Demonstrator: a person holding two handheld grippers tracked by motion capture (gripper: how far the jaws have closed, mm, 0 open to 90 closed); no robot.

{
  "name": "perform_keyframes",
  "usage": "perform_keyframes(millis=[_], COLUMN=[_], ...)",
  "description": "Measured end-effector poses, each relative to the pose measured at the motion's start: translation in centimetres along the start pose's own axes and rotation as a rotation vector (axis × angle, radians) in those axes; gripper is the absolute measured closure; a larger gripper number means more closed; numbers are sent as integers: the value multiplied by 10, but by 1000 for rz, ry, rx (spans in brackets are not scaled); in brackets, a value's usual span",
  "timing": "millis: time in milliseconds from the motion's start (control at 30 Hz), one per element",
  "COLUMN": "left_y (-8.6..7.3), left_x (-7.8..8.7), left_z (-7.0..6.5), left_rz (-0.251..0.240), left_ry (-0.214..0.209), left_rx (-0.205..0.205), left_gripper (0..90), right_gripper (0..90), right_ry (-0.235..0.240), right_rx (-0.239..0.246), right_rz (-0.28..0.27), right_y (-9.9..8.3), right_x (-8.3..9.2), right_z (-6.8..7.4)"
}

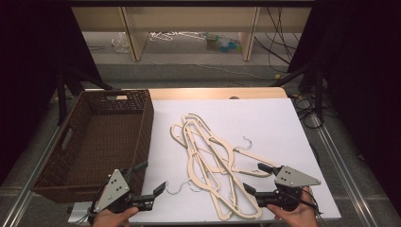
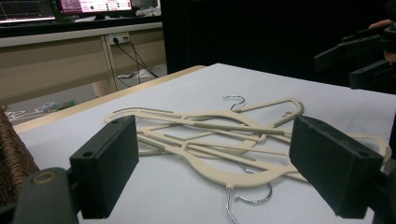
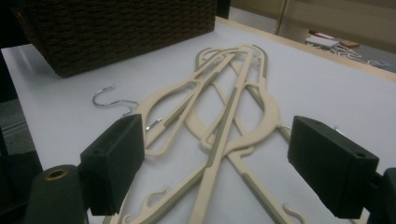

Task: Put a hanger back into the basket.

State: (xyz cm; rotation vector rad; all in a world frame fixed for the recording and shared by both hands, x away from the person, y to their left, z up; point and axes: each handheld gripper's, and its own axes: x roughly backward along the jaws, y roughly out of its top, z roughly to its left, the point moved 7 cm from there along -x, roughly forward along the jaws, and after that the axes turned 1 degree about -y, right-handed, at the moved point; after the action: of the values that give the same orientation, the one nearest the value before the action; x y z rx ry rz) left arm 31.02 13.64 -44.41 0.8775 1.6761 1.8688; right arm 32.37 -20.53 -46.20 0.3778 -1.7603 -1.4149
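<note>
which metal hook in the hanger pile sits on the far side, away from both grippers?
The hook at the pile's right edge, curling over bare white table. The other hooks lie at the near edge, between the grippers.

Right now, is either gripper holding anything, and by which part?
Nothing is held. The left gripper and right gripper both stand open beside the pile of hangers, with nothing between their fingers.
</note>
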Motion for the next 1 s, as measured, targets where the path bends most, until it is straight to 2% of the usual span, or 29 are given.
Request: perform_keyframes(millis=[67, 200, 300, 333, 367, 400, 433, 500, 533, 600, 633, 667, 700, 733, 800, 833, 900, 1000], left_y=[-1, 0, -2, -2, -1, -2, -3, -2, -3, -3, -3, -3, -3, -3, -4, -4, -4, -5], left_x=[0, -1, -2, -2, -3, -3, -3, -3, -3, -3, -3, -3, -3, -4, -4, -4, -5, -6], left_z=[-1, -1, -2, -2, -3, -3, -3, -4, -3, -3, -4, -4, -4, -5, -6, -6, -6, -7], left_rz=[4, 0, 12, 12, 5, 18, 20, 19, 19, 21, 22, 23, 23, 19, 24, 29, 31, 35], left_ry=[-4, -5, -5, -5, -9, -9, -8, -9, -10, -10, -11, -11, -12, -17, -18, -18, -22, -26], left_rx=[-1, 2, -4, -4, -3, -15, -15, -14, -17, -18, -15, -15, -16, -6, -14, -14, -25, -19], left_gripper=[158, 158, 158, 159, 159, 158, 158, 158, 158, 159, 159, 159, 159, 159, 159, 160, 160, 160], right_gripper=[216, 224, 276, 286, 286, 311, 312, 324, 358, 387, 387, 397, 419, 428, 431, 461, 481, 506], right_ry=[26, 26, 67, 67, 67, 86, 93, 97, 121, 133, 133, 131, 144, 146, 147, 149, 152, 134], right_rx=[-9, 9, 26, 20, 20, 44, 48, 65, 74, 70, 70, 82, 97, 101, 108, 121, 133, 140], right_rz=[14, 29, 59, 98, 98, 138, 171, 186, 221, 267, 267, 322, 347, 369, 373, 390, 439, 502], right_y=[-1, -1, -3, -5, -5, -8, -10, -11, -12, -16, -16, -22, -25, -26, -27, -28, -31, -38], right_x=[-2, -4, -10, -12, -12, -20, -23, -26, -32, -38, -38, -45, -48, -51, -54, -59, -63, -69], right_z=[4, 5, 13, 16, 16, 20, 23, 25, 33, 39, 39, 45, 48, 51, 54, 58, 61, 63])
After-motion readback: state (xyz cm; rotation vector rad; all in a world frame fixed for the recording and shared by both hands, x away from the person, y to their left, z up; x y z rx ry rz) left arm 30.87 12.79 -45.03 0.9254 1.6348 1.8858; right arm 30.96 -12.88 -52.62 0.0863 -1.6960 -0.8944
